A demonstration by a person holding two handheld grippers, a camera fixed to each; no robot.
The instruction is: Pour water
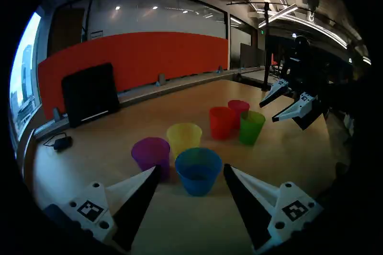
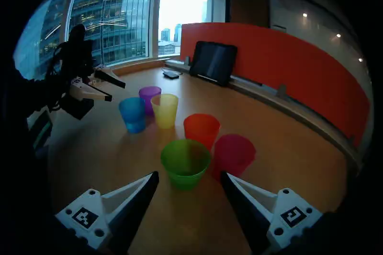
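Observation:
Several plastic cups stand on the wooden table (image 1: 287, 154). In the left gripper view, the blue cup (image 1: 197, 171) sits just ahead of my open left gripper (image 1: 190, 174), between the fingertips and untouched, with the purple cup (image 1: 151, 153) and yellow cup (image 1: 184, 138) behind it. Farther off are the orange cup (image 1: 221, 122), pink cup (image 1: 238, 109) and green cup (image 1: 251, 127), with the right gripper (image 1: 282, 104) open beside them. In the right gripper view, the green cup (image 2: 185, 163) stands just ahead of my open right gripper (image 2: 189, 178). The left gripper (image 2: 107, 90) hovers open by the blue cup (image 2: 132, 114).
A dark tablet (image 1: 89, 93) leans against the orange wall panel (image 1: 143, 59) at the table's back edge. A small black adapter with a cable (image 1: 62, 143) lies near the window side. Tall windows (image 2: 110, 16) line one wall. A dark pole (image 1: 266, 44) rises at the far end.

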